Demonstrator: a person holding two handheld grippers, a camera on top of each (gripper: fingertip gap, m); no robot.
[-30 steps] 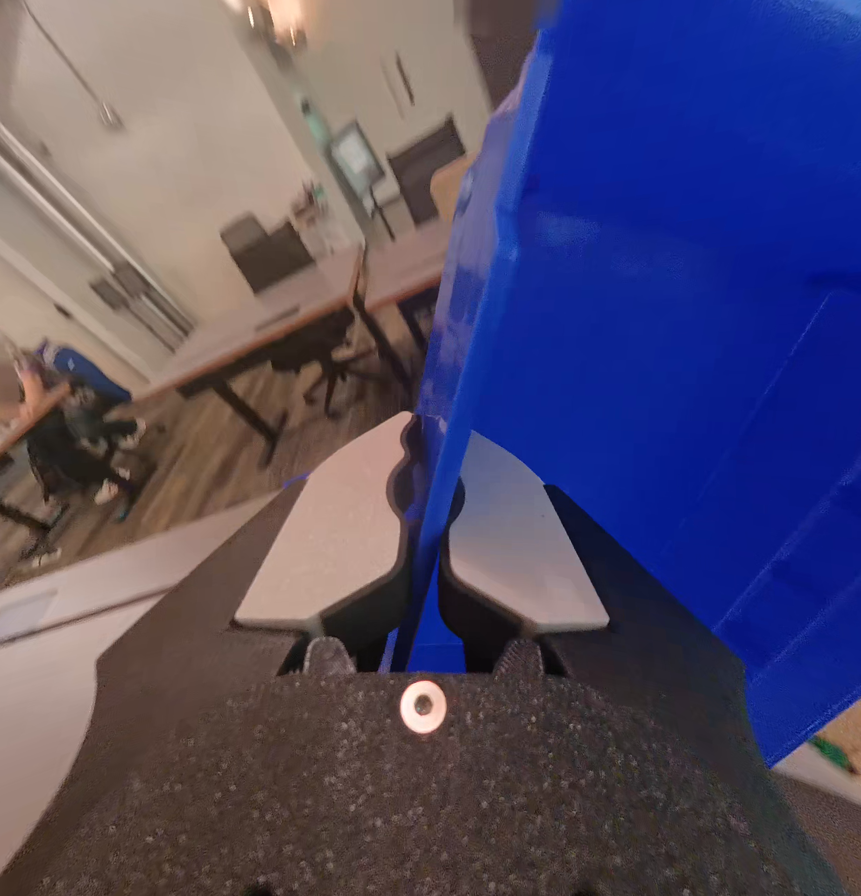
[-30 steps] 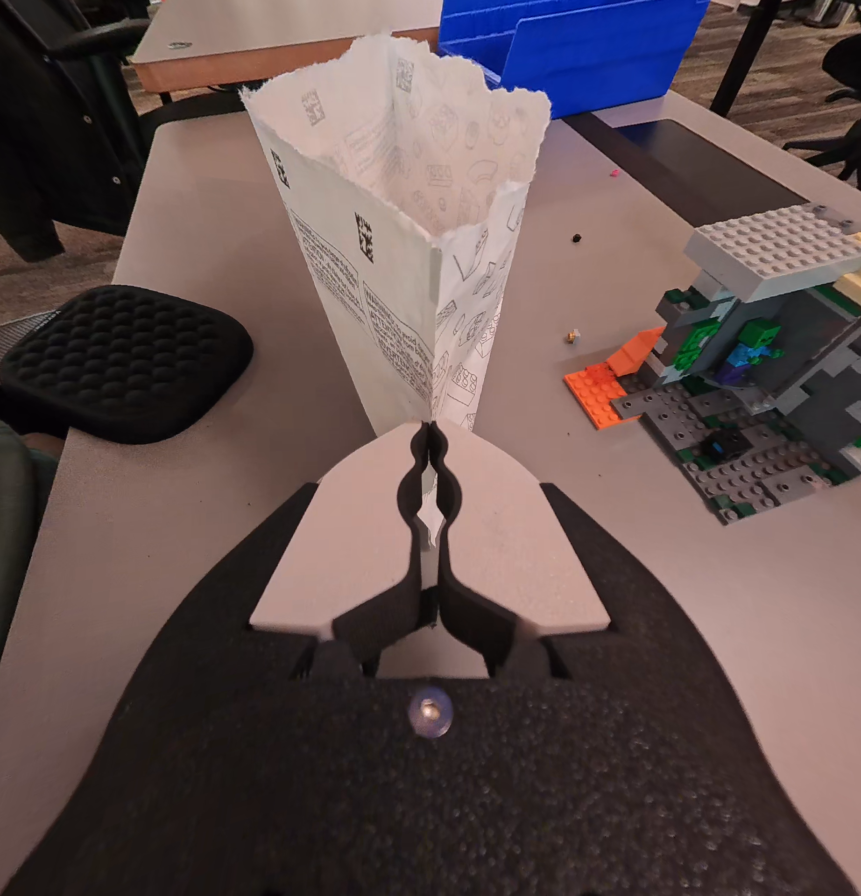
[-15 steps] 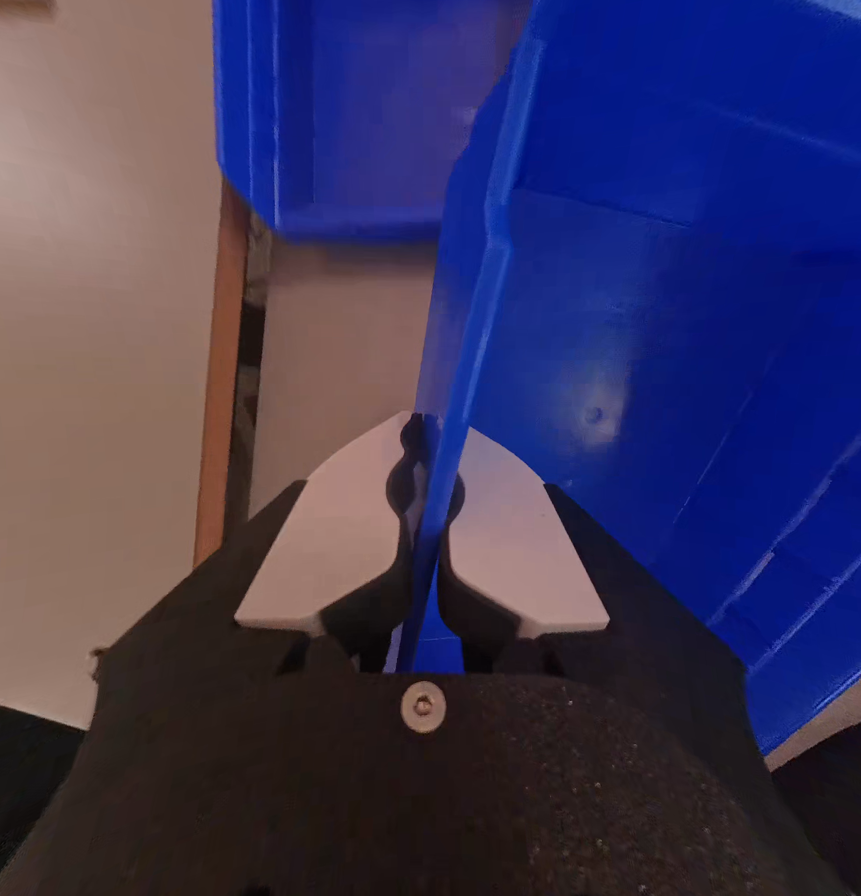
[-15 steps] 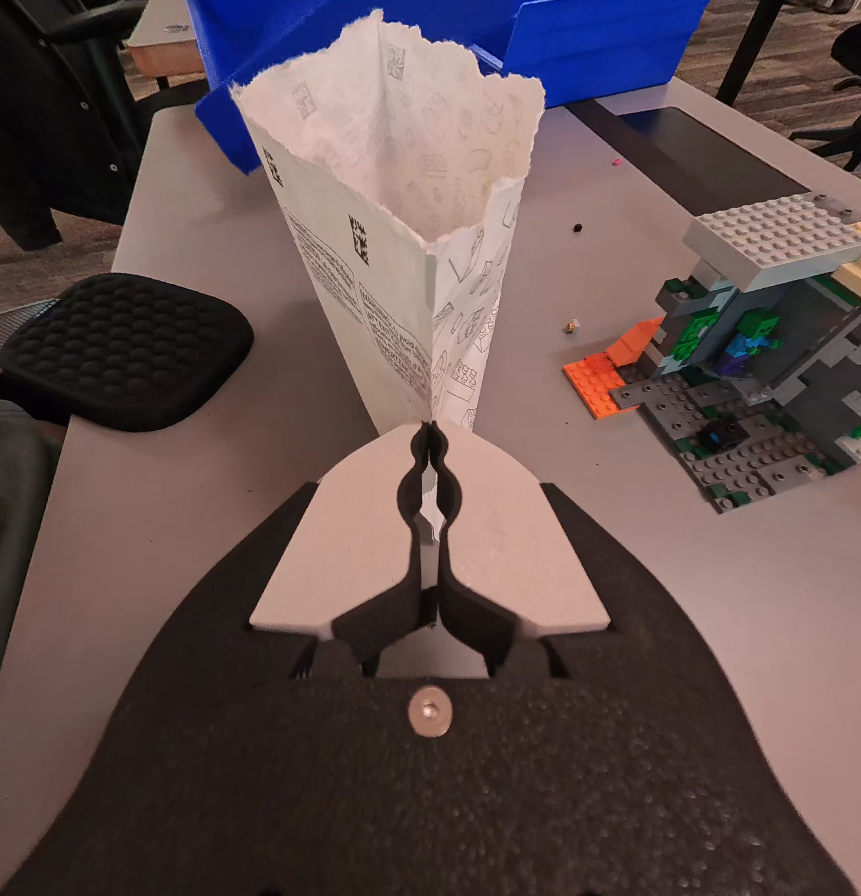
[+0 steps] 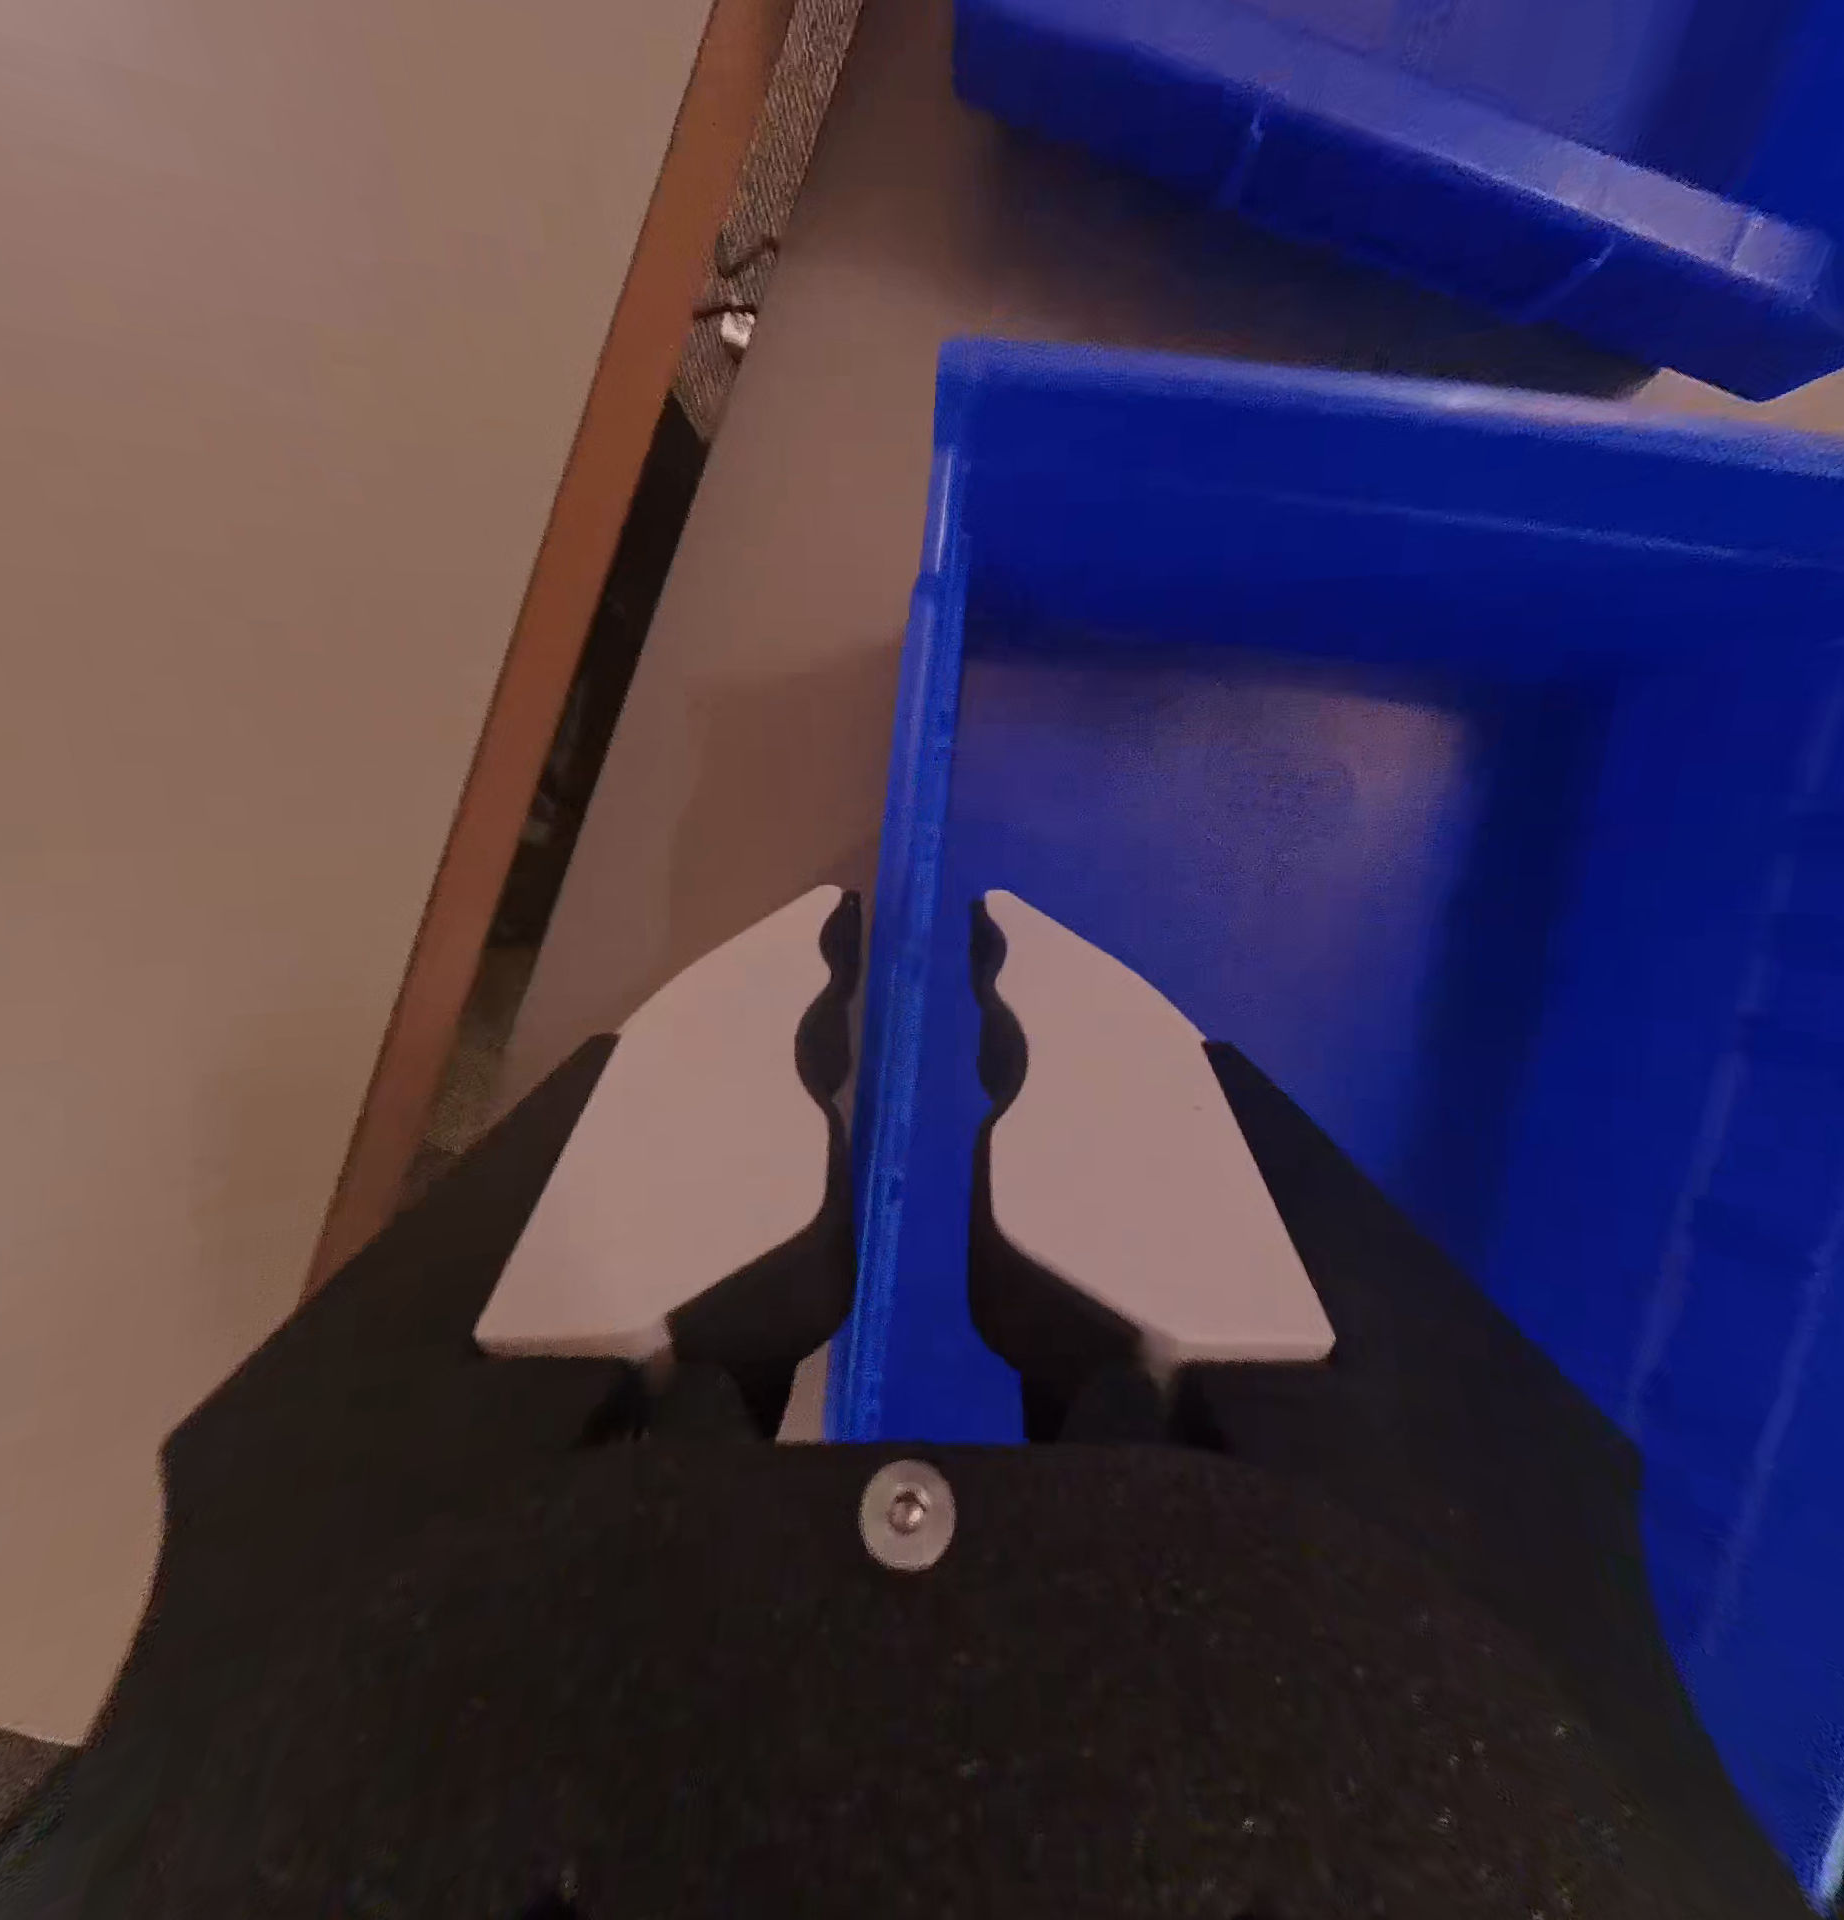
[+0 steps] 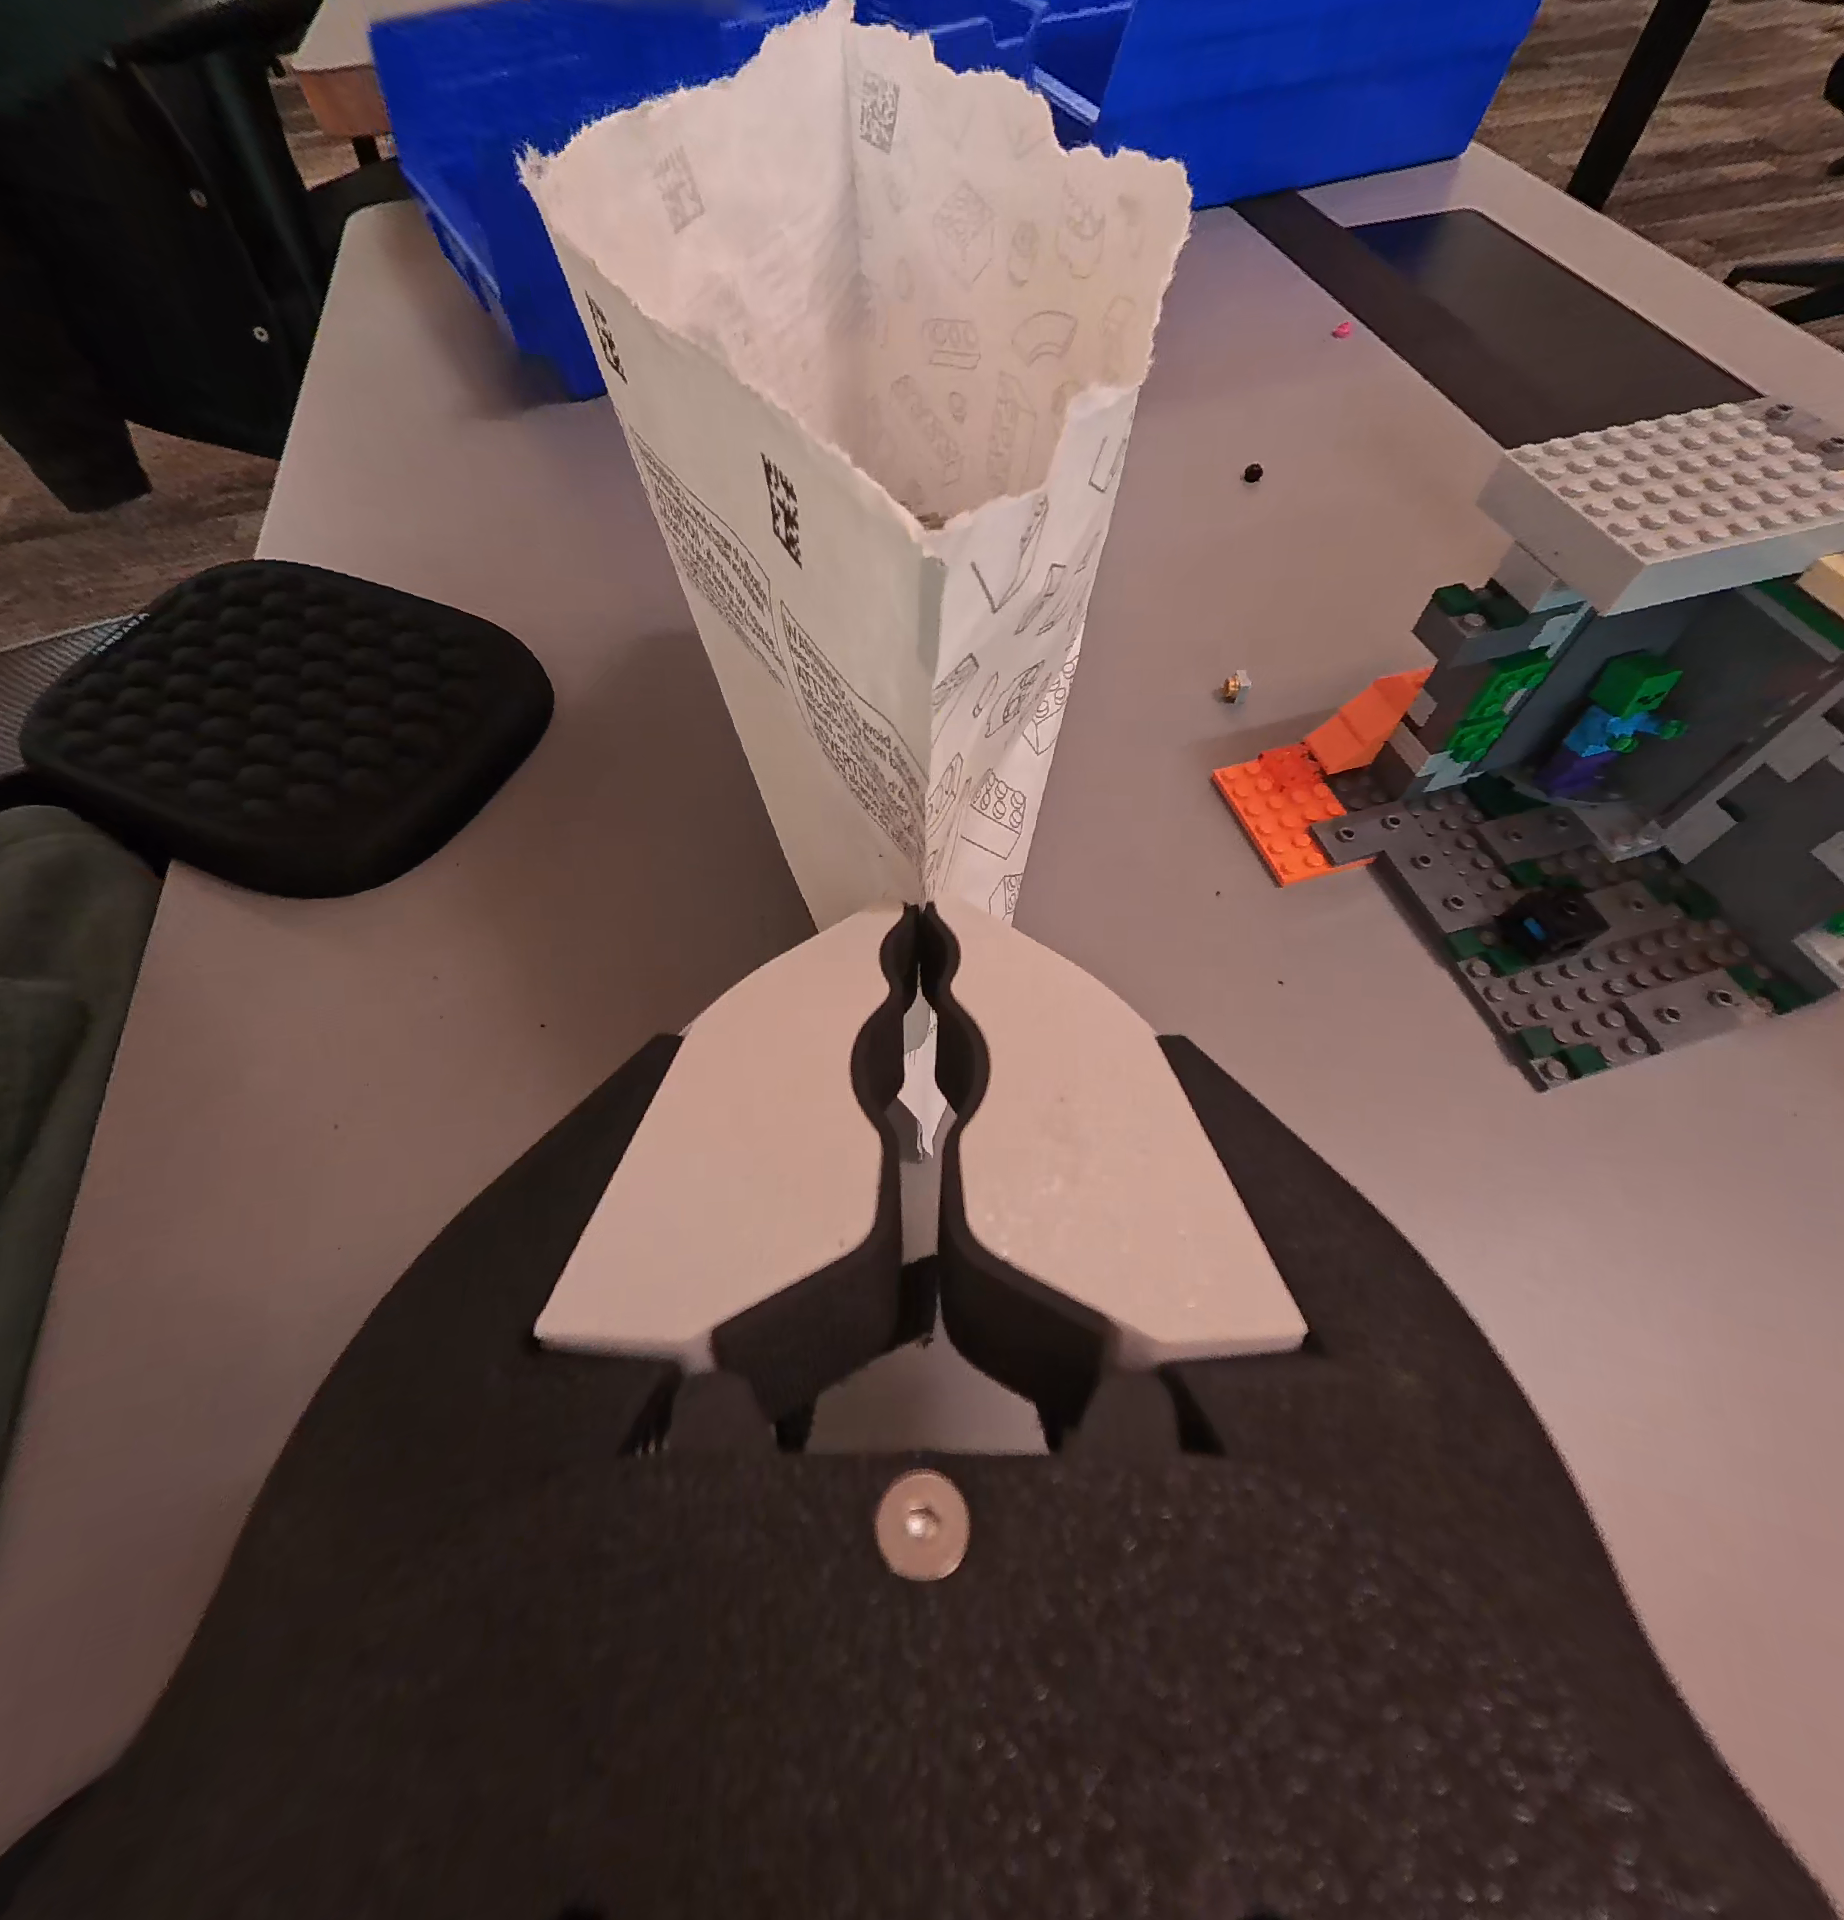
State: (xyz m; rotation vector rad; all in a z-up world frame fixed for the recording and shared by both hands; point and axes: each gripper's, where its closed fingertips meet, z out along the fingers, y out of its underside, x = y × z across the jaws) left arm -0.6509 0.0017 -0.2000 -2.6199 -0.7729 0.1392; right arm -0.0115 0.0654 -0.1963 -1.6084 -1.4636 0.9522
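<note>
Left gripper [image 5: 910, 906] open astride blue bin [image 5: 1417, 831] wall; right gripper [image 6: 919, 914] pinches paper bag [image 6: 866, 416].

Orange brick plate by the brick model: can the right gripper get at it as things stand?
Probably not as is. The path over the table to the orange plate looks free, but the right gripper has its fingers shut on the white paper bag, leaving no free grasp.
</note>
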